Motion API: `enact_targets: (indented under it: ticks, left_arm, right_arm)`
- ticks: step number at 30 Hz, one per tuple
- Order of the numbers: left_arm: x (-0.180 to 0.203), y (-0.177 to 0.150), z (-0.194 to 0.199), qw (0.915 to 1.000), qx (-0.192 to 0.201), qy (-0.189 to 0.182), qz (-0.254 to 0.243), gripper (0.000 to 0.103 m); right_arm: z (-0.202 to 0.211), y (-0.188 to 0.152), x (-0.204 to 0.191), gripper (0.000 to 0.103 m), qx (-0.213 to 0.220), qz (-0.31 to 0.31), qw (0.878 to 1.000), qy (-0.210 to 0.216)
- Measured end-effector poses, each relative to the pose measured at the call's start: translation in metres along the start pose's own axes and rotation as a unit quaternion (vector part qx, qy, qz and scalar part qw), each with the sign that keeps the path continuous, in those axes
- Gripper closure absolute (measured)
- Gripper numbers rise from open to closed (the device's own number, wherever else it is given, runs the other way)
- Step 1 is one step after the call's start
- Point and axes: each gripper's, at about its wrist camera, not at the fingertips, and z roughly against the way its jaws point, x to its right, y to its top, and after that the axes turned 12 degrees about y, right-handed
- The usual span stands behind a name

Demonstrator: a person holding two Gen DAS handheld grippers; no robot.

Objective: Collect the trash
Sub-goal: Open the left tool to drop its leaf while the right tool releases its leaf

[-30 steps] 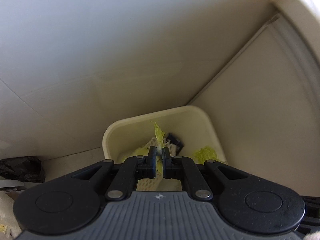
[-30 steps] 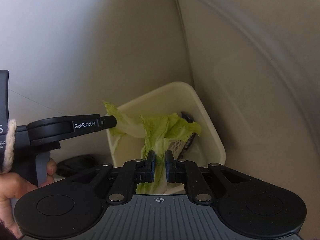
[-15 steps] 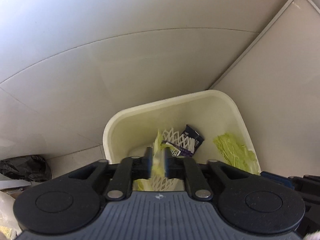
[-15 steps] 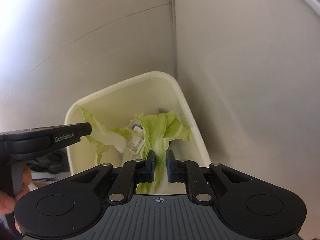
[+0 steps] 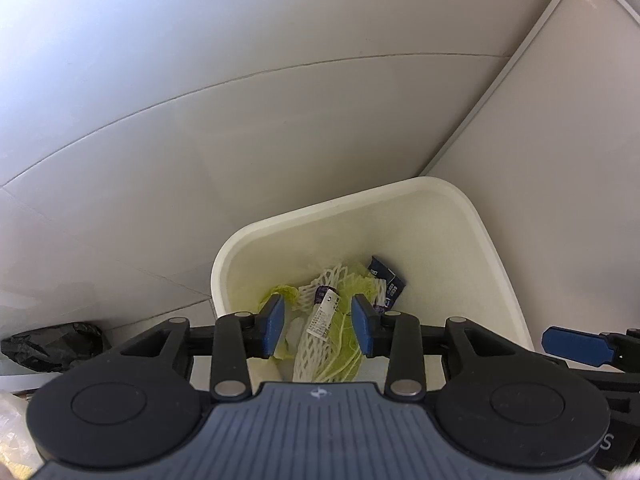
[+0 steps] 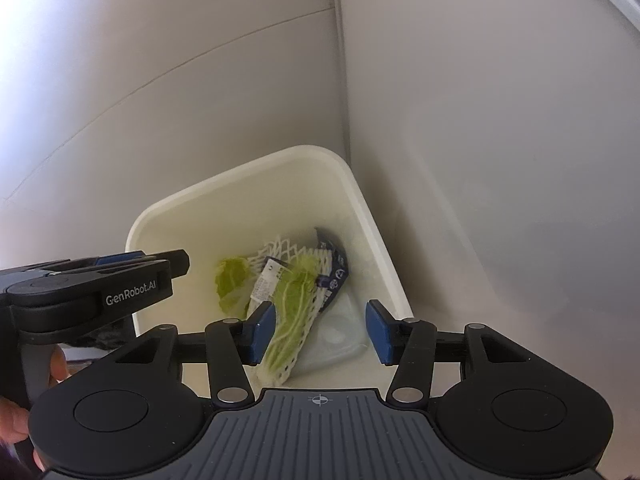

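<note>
A cream trash bin (image 5: 400, 194) (image 6: 280, 156) stands in a wall corner. Inside lie green cabbage leaves (image 5: 276, 293) (image 6: 232, 276), a white foam net with a label (image 5: 320, 320) (image 6: 276, 292), and a dark blue wrapper (image 5: 386, 280) (image 6: 334, 264). My left gripper (image 5: 319, 322) is open and empty above the bin's near side; it also shows in the right wrist view (image 6: 132, 276). My right gripper (image 6: 320, 332) is open and empty above the bin; one blue pad of it shows in the left wrist view (image 5: 576, 346).
Pale tiled walls meet in a corner behind the bin (image 6: 340, 80). A crumpled black bag (image 5: 52, 346) lies on the floor left of the bin. A pale bag (image 5: 12, 432) sits at the lower left edge.
Both grippers opened and let go of the cabbage leaves, which dropped into the bin. Both grippers also tilted further down over the bin.
</note>
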Motion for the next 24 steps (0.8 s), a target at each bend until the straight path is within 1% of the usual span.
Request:
enact_targets:
  ticks: [2, 3, 8, 10, 12, 14, 24]
  left_arm:
    - [-0.001, -0.001, 0.003, 1.0, 0.0, 0.001, 0.002, 0.068]
    - [0.0, -0.002, 0.004, 1.0, 0.0, 0.002, 0.003, 0.068]
    - [-0.007, -0.003, 0.014, 1.0, 0.003, 0.003, 0.007, 0.066]
    - [-0.01, -0.005, 0.02, 0.9999, 0.005, 0.003, 0.011, 0.063]
    - [-0.014, -0.007, 0.028, 0.9999, 0.008, 0.002, 0.012, 0.062]
    - [-0.016, -0.011, 0.035, 0.9999, 0.011, 0.002, 0.009, 0.061]
    - [-0.032, -0.039, 0.059, 0.9998, 0.012, 0.009, 0.011, 0.056]
  right_arm:
    - [0.004, -0.001, -0.002, 0.053, 0.001, 0.001, 1.0, -0.001]
    - [-0.004, 0.0, -0.001, 0.053, 0.001, 0.002, 1.0, -0.002]
    - [-0.01, 0.0, -0.004, 0.053, 0.003, 0.004, 1.0, 0.0]
    - [-0.006, -0.003, -0.006, 0.053, 0.004, 0.007, 1.0, 0.001]
    - [-0.002, -0.006, -0.01, 0.053, 0.006, 0.008, 1.0, 0.004]
    - [0.003, -0.01, -0.013, 0.049, 0.01, 0.011, 1.0, 0.005]
    - [0.029, -0.042, -0.028, 0.048, 0.016, 0.034, 0.999, 0.012]
